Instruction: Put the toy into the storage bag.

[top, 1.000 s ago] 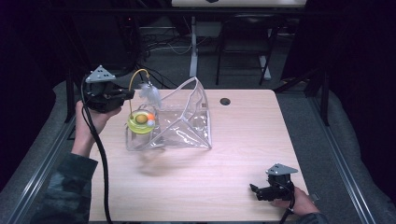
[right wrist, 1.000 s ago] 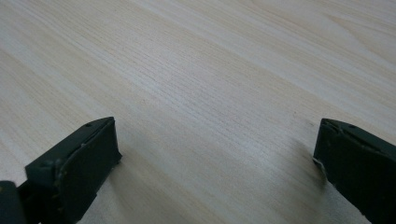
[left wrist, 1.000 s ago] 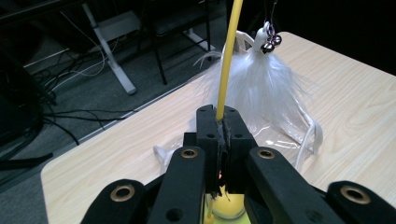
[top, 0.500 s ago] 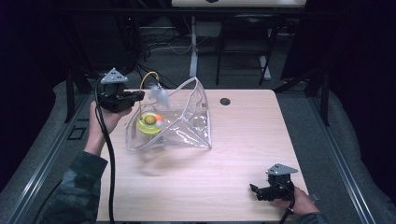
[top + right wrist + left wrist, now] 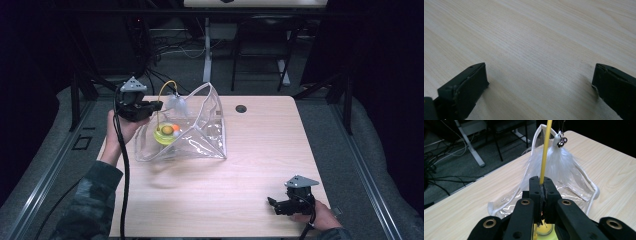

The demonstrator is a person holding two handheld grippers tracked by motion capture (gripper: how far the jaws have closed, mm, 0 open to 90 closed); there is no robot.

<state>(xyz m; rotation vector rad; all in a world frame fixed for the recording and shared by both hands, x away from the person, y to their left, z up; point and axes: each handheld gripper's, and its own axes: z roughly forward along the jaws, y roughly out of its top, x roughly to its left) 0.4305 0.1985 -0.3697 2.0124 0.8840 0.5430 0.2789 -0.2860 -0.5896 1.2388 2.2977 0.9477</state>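
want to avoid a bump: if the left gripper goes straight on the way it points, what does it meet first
Probably the white feather tuft hanging off the yellow wand that the left gripper holds in its shut jaws. The clear bag stands right behind it; depth between the two is hard to judge.

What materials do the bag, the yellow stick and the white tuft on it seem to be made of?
Bag: clear glossy soft plastic, probably vinyl; it shows glints and a white piped edge.
Yellow stick: smooth, probably plastic or coated wire; it bends.
White tuft: fine feathers or fibres, wispy.

left gripper (image 5: pixel 150 106) clamped tight; right gripper (image 5: pixel 272 202) spread wide.
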